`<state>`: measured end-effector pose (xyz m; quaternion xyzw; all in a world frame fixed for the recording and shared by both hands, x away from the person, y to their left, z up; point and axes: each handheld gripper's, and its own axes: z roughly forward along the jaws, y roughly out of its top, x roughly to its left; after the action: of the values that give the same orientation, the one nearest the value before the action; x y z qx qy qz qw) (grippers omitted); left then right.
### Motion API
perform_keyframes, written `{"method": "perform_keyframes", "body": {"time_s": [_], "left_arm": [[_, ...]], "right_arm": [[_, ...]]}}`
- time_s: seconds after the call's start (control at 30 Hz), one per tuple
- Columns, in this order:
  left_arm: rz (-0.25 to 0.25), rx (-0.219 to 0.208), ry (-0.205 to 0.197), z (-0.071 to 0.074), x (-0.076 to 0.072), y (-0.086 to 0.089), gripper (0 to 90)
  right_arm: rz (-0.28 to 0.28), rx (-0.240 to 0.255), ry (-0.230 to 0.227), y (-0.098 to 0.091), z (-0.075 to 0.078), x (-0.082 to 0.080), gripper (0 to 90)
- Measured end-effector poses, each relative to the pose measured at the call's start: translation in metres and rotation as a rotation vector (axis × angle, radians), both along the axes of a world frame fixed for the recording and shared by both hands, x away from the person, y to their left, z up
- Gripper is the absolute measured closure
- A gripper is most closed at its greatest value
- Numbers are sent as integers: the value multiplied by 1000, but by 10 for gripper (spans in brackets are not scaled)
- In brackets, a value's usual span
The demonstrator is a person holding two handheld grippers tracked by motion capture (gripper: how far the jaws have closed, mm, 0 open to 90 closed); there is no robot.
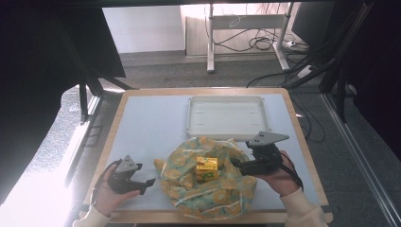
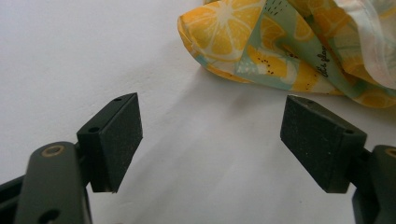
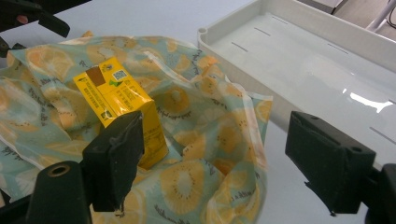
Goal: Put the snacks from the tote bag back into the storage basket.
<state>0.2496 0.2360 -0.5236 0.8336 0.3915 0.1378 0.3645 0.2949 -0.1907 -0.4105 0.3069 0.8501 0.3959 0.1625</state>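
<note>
Both hands low at the near table edge. Left gripper (image 1: 150, 182) points right at the lemon-print cloth (image 1: 208, 189), jaws wide, nothing between, cloth corner just ahead. Right gripper (image 1: 235, 163) points left over the cloth's right side, jaws wide, gripping nothing. White tray (image 1: 228, 133) behind the cloth, bare inside, its near rim touching the fabric. Yellow carton (image 1: 207, 169) stands upright mid-cloth, just beside the right gripper's jaw.

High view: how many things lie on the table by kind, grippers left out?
Yellow rectangular drink carton: 1
Lemon-print green and yellow cloth: 1
White shallow plastic tray: 1
Total: 3
</note>
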Motion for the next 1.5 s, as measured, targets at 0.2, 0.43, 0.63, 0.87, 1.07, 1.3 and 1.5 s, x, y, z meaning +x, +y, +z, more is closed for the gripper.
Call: {"method": "perform_keyframes", "body": {"time_s": [0.2,0.43,0.63,0.87,1.07,1.3,1.5], "left_arm": [[-4,-1,2,0,0,0,208],[-5,-7,6,0,1,1,207],[-7,-4,5,0,1,1,207],[-5,-6,8,-1,1,1,206],[-5,-7,9,-1,1,2,206],[-7,-4,8,-1,1,2,206],[-9,-1,9,-1,1,2,206]], "right_arm": [[27,-20,7,11,2,2,208],[59,-46,15,24,3,7,222],[87,-48,29,35,4,11,231],[113,-61,32,45,2,14,244],[136,-70,42,55,1,17,250],[156,-75,41,66,-1,19,267],[168,-79,43,71,1,20,270]]}}
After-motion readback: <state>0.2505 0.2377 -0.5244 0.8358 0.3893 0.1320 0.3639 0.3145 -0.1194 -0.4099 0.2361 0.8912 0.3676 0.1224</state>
